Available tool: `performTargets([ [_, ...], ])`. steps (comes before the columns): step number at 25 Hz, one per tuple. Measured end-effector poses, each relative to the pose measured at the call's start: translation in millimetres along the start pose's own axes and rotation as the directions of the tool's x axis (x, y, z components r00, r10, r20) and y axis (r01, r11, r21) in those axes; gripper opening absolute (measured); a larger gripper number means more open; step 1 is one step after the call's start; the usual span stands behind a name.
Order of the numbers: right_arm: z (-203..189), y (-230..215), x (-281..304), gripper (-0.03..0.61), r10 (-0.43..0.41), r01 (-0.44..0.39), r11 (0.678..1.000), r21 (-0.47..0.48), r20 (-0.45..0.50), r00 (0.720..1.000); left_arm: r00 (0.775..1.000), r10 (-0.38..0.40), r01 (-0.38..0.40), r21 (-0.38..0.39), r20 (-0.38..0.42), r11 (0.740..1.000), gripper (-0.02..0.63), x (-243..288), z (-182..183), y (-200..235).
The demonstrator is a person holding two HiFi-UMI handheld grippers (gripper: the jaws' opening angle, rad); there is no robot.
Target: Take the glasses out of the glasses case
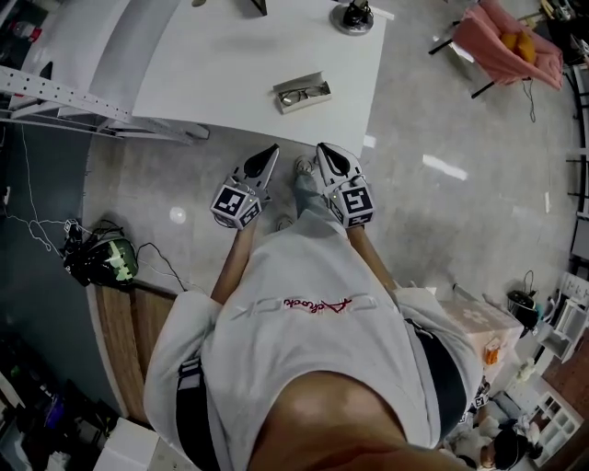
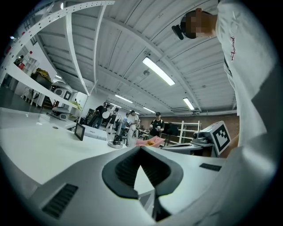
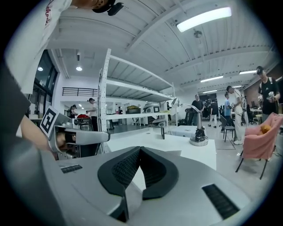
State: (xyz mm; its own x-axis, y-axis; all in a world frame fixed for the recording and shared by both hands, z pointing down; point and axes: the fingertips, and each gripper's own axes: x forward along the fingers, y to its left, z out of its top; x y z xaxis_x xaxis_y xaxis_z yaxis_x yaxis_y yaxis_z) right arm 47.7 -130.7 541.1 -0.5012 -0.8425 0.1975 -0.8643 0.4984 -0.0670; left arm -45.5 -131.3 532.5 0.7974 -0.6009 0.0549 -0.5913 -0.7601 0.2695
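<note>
An open grey glasses case [image 1: 302,94] lies near the front edge of the white table [image 1: 212,64], and the glasses [image 1: 306,92] rest inside it. My left gripper [image 1: 269,155] and right gripper [image 1: 325,151] are held side by side in front of my body, short of the table edge and just below the case in the head view. Both point toward the table. In the left gripper view, my left gripper [image 2: 140,148] has its jaws together with nothing between them. The same holds for my right gripper [image 3: 139,149] in its own view.
A black round-based stand [image 1: 353,17] and a small dark upright object [image 1: 258,6] sit at the table's far side. A pink chair [image 1: 508,41] stands at the upper right, a metal rack [image 1: 55,92] at the left, and cables and gear [image 1: 99,258] on the floor at the left. Several people stand in the background.
</note>
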Motion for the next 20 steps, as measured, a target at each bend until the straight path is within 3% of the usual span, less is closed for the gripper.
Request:
performTargets([
  [20, 36.5, -97.1, 106.3, 0.005, 0.122, -0.122, 0.992, 0.019, 0.003, 0.993, 0.993, 0.112, -0.112, 0.006, -0.024, 0.994, -0.009, 107.5, 39.0, 82.2],
])
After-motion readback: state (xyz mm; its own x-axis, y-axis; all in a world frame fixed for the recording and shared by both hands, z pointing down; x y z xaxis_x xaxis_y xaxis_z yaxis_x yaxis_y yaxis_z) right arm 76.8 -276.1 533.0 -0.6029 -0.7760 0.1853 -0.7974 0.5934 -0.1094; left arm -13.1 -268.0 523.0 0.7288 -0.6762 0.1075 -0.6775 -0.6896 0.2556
